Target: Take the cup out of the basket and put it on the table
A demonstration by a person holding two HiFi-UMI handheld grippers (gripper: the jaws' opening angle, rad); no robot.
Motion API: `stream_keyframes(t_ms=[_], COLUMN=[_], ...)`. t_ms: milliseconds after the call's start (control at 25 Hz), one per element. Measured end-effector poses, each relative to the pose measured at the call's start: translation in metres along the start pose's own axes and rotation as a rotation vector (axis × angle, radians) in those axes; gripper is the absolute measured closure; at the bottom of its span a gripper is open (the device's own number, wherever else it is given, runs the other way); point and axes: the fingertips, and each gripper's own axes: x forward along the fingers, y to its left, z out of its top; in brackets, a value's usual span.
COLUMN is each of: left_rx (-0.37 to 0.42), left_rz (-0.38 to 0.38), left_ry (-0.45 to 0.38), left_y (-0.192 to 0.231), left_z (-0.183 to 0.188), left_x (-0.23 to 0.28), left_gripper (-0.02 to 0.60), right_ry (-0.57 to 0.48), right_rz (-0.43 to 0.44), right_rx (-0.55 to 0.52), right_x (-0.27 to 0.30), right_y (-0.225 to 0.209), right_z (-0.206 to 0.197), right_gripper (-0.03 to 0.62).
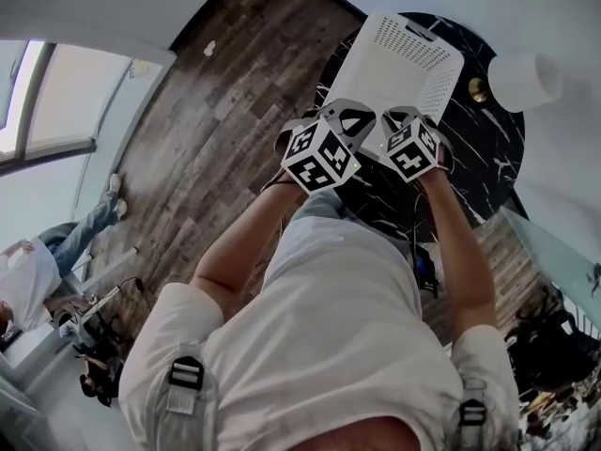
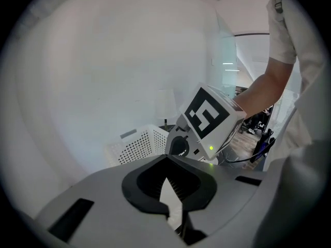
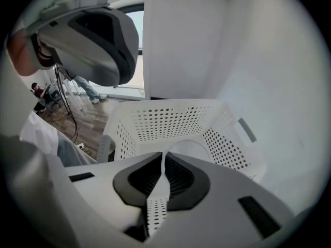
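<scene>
the cup (image 3: pixel 188 148) is pinched by its rim in the nearly closed right gripper (image 3: pixel 164 156); it is best lifted straight, clear of the basket (image 3: pixel 155 123) wall. the left gripper (image 2: pixel 166 180) is closed on nothing.

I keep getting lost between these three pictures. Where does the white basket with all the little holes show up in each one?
Head view: the basket is at top centre, over the black table.
Left gripper view: it sits small, lower left of centre, with a perforated side showing.
Right gripper view: it fills the middle, and you look into its open top.
Shared landmark: the wood floor shows in all three.
</scene>
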Motion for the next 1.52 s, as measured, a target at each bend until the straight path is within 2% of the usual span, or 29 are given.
stream_keyframes(t_ms=[280, 680, 1120, 1520], left_rx=[0.016, 0.047, 0.12, 0.167], left_rz=[0.035, 0.069, -0.035, -0.185], left_ry=[-0.061, -0.195, -0.212, -0.205], left_y=[-0.009, -0.029, -0.069, -0.119], left_z=[0.019, 0.062, 0.097, 0.111], left_x=[-0.019, -0.044, -0.013, 0.027], left_gripper=[0.577, 0.577, 0.577, 0.577], right_ry=[-0.089, -0.23, -0.219, -0.155], right_rz=[-0.056, -0.159, -0.244, -0.326], right_rx=[0.003, 0.03, 0.107, 0.213], right_x=[-0.048, -0.13, -0.168, -0.195], right_y=[-0.001, 0.002, -0.007, -0.013], right_z=[0.012, 0.023, -0.025, -0.085], right_gripper=[0.568, 0.569, 0.568, 0.568])
